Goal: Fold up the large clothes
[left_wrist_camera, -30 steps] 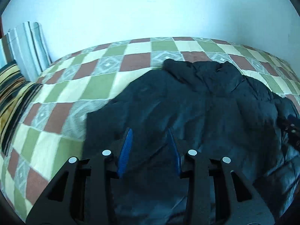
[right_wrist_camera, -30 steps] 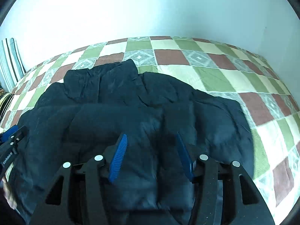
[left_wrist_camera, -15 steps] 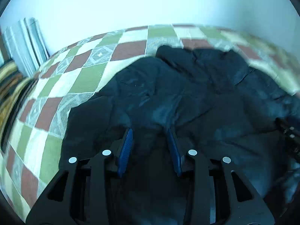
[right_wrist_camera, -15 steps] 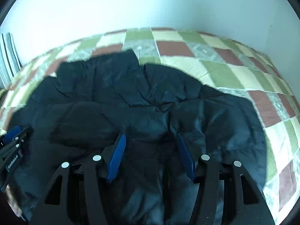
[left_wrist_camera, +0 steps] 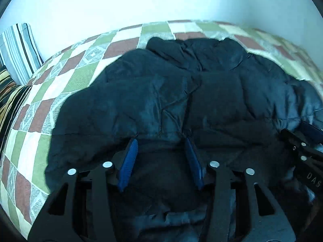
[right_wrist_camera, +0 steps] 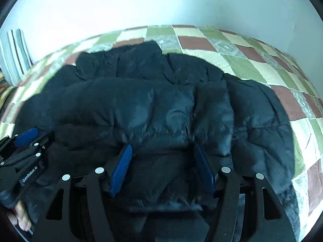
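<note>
A large dark puffer jacket [left_wrist_camera: 181,92] lies spread on a checked bedspread [left_wrist_camera: 80,64], collar toward the far wall. It also fills the right wrist view [right_wrist_camera: 161,104]. My left gripper [left_wrist_camera: 160,143] is open, its blue pads low over the jacket's near left part, with padded fabric bulging between them. My right gripper [right_wrist_camera: 161,149] is open, low over the jacket's near right part, fabric between its pads. Each gripper shows at the edge of the other's view: the right one [left_wrist_camera: 302,147] and the left one [right_wrist_camera: 24,151].
The bedspread [right_wrist_camera: 252,60] is checked in green, cream and brown. A striped pillow [left_wrist_camera: 18,50] leans on the white wall at the far left, above a yellow-and-black striped cushion [left_wrist_camera: 10,92]. A hand [right_wrist_camera: 22,215] holds the left gripper.
Both grippers have moved forward and down toward the jacket, which now fills more of each view. Both jaws stayed open.
</note>
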Available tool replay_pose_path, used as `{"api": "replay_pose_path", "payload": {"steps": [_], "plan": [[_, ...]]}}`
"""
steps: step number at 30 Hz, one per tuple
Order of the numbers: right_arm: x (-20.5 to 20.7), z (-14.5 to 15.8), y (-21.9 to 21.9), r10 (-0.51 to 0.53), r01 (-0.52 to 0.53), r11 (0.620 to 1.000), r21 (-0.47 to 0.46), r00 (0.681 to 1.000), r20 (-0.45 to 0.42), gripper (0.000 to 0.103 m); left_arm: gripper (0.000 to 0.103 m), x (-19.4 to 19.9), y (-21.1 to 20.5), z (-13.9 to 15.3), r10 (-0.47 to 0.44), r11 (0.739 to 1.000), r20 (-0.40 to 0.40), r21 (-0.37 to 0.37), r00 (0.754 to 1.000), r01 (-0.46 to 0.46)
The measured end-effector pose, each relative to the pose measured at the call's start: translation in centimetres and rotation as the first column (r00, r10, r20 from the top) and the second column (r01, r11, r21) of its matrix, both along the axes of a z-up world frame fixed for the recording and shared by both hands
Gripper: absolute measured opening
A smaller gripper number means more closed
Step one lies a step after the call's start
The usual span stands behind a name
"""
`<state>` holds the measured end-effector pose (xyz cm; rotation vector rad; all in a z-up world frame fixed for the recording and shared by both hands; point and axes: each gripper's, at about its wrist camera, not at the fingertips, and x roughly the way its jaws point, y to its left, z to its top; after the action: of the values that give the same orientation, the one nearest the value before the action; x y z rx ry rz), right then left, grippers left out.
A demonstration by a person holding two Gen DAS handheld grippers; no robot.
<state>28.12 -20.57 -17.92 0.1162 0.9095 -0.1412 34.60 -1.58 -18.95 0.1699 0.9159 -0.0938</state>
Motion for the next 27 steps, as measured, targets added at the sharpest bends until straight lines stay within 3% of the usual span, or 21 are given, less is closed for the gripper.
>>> {"api": "replay_pose_path", "payload": {"steps": [2, 4, 8, 14, 16, 21, 27], "plan": [[-1.9, 1.0, -0.6, -0.006, 0.006, 1.0, 0.002, 1.0, 0.015, 0.065, 0.061, -1.8, 1.3, 1.1, -0.005, 1.0, -0.009, -0.016, 1.0, 0.004], [-4.9, 2.4, -1.7, -0.017, 0.017, 1.0, -0.001, 0.999, 0.04, 0.075, 0.067, -4.8, 3.6, 2.2, 0.001, 1.0, 0.02, -0.028, 1.0, 0.0], [-11.7, 3.4, -5.4, -0.075, 0.076, 0.996, -0.036, 0.996, 0.04, 0.078, 0.068, -11.2, 8.8, 3.2, 0.046, 0.998, 0.044, -0.042, 0.998, -0.044], [-22.1, 1.9, -11.3, -0.192, 0.191, 0.981, -0.035, 0.981, -0.027, 0.078, 0.068, -20.7, 16.9, 2.4, 0.152, 0.983, -0.023, -0.102, 0.988, -0.153], [-24.7, 0.9, -12.6, -0.221, 0.221, 0.975, 0.002, 0.974, -0.052, 0.079, 0.069, -23.5, 19.2, 1.6, 0.165, 0.97, -0.076, -0.17, 0.983, -0.176], [-29.7, -1.5, -13.7, -0.244, 0.253, 0.959, 0.127, 0.967, -0.077, 0.083, 0.072, -27.9, 21.4, -0.1, 0.171, 0.941, -0.137, -0.271, 0.976, -0.203], [-32.6, -1.4, -11.6, -0.219, 0.223, 0.965, 0.135, 0.975, -0.045, 0.083, 0.072, -29.9, 21.2, -0.5, 0.124, 0.906, -0.156, -0.385, 0.98, -0.176]]}}
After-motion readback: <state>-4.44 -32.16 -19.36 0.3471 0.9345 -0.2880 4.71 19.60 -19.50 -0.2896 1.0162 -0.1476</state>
